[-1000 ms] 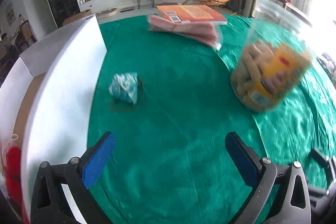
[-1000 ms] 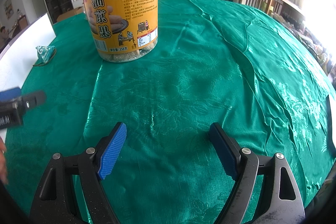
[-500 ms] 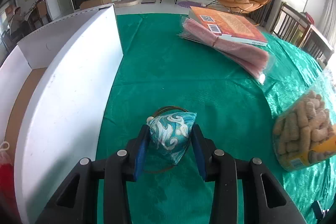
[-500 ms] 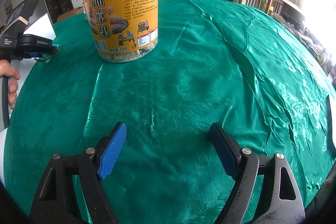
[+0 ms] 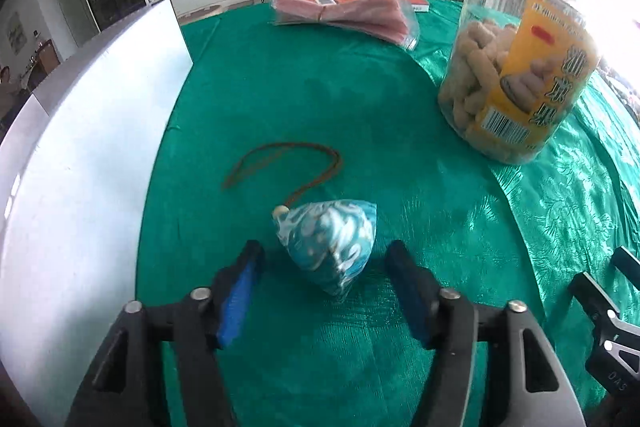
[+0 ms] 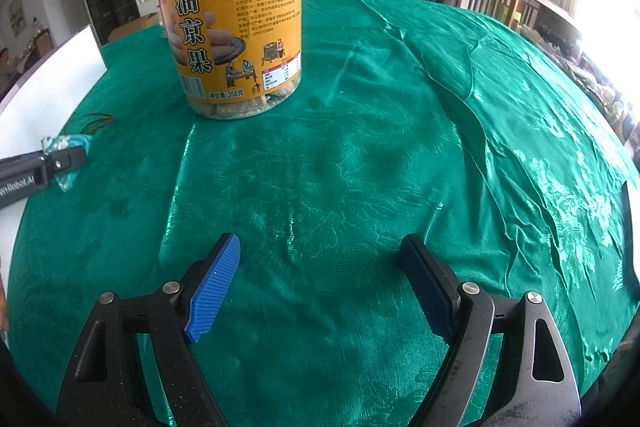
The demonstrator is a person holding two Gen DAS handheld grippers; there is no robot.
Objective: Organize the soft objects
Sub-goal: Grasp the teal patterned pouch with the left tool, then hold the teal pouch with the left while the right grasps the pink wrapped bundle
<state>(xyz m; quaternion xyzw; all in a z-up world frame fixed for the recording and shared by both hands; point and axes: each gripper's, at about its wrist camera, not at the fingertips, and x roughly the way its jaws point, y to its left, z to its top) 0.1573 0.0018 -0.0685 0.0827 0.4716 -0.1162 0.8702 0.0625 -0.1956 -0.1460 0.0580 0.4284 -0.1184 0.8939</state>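
Green tablecloth w/ white box at 9 o'clock, snack jar at 2, small blue pouch dead ahead at 12 btw left gripper jaws, opening, pads not touching it, long axis slanting toward camera; right gripper wide open, empty, farther off.

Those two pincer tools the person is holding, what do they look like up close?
Both are alike. The left gripper and the right gripper each have two black angular arms with cut-out windows and silver round bolts at the joints. Each finger ends in a ribbed blue pad. Seen side-on from the right wrist camera, the left gripper's black body carries white lettering. No cables or sleeves show.
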